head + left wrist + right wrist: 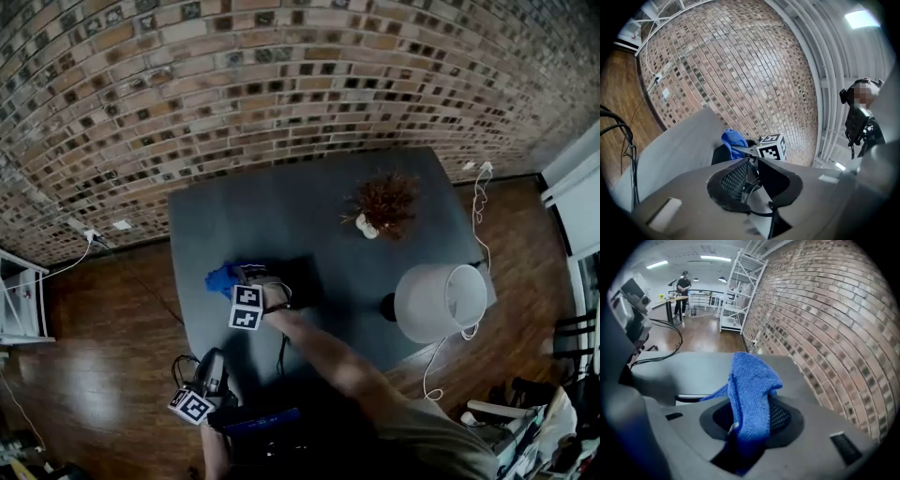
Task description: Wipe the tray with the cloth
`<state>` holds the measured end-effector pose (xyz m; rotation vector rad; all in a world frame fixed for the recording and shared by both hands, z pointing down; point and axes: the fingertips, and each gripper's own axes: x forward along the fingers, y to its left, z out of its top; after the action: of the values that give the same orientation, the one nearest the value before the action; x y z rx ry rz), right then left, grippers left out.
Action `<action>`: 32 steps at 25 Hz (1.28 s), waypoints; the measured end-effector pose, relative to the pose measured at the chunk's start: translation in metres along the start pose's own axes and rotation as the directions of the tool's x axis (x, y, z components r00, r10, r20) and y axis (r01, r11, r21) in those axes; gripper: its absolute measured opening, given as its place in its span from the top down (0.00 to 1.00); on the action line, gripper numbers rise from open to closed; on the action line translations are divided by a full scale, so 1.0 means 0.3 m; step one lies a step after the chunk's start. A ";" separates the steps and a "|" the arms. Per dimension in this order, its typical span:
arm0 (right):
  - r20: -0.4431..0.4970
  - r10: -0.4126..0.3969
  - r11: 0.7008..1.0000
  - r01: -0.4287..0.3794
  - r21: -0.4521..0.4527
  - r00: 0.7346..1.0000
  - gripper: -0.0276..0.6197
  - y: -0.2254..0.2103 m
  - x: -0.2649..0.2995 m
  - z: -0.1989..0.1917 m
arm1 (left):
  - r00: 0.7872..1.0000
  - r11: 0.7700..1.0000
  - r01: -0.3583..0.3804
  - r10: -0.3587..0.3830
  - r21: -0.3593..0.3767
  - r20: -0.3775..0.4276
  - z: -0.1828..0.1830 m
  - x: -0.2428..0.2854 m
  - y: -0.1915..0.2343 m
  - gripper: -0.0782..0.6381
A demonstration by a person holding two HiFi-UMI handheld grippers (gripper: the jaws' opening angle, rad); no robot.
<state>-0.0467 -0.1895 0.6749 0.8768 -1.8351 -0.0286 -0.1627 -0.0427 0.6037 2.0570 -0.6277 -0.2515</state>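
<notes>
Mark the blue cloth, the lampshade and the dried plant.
blue cloth (752, 394), right gripper view, its upright middle fold.
lampshade (431, 302), head view, its white outer side.
dried plant (384, 199), head view, middle of the reddish twigs.

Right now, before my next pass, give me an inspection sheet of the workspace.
Surface: grey table.
Job's things: dark tray front left on the table; blue cloth held at its left side.
Clutter: dried plant in a small white vase; white-shaded lamp front right.
Grippers: right hand-held gripper shut on the cloth; left hand-held gripper has its jaws together with nothing between them, and is off the table over the floor.
Cables: white cord beside the table's right edge; black leads near the left hand-held gripper.
Surroundings: brick wall, wooden floor.
</notes>
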 end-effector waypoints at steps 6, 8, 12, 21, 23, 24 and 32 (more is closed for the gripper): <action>-0.090 -0.069 0.996 0.074 0.052 0.994 0.74 -0.091 -0.099 -0.293 | 0.996 0.998 -0.002 0.007 0.058 -0.090 -0.033 0.032 -0.005 0.81; -0.164 -0.079 0.992 0.093 0.081 0.983 0.74 -0.132 -0.142 -0.413 | 0.992 0.996 0.017 -0.005 0.090 -0.127 -0.043 0.064 -0.020 0.81; -0.263 -0.035 0.987 0.074 0.140 0.964 0.74 -0.186 -0.210 -0.558 | 0.979 0.981 0.085 -0.049 0.173 -0.199 -0.056 0.150 -0.076 0.81; -0.492 -0.091 0.966 -0.043 -0.253 0.866 0.76 -0.012 -0.283 -0.608 | 0.955 0.949 0.182 -0.109 0.257 -0.275 -0.058 0.319 -0.145 0.81; -0.538 -0.005 0.957 -0.153 -0.248 0.843 0.76 0.083 -0.333 -0.598 | 0.959 0.960 0.160 -0.097 0.229 -0.266 -0.077 0.276 -0.128 0.81; -0.525 -0.001 0.959 -0.149 -0.242 0.851 0.76 0.072 -0.339 -0.580 | 0.961 0.967 0.147 -0.089 0.210 -0.264 -0.093 0.256 -0.117 0.81; -0.470 -0.179 0.956 0.040 -0.292 0.864 0.76 -0.145 -0.238 -0.633 | 0.967 0.979 0.118 -0.075 0.168 -0.243 -0.143 0.192 -0.126 0.81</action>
<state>0.1449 -0.1104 0.6851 0.7110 -1.2620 -0.1178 -0.0835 -0.0252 0.5990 2.2542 -0.4164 -0.0035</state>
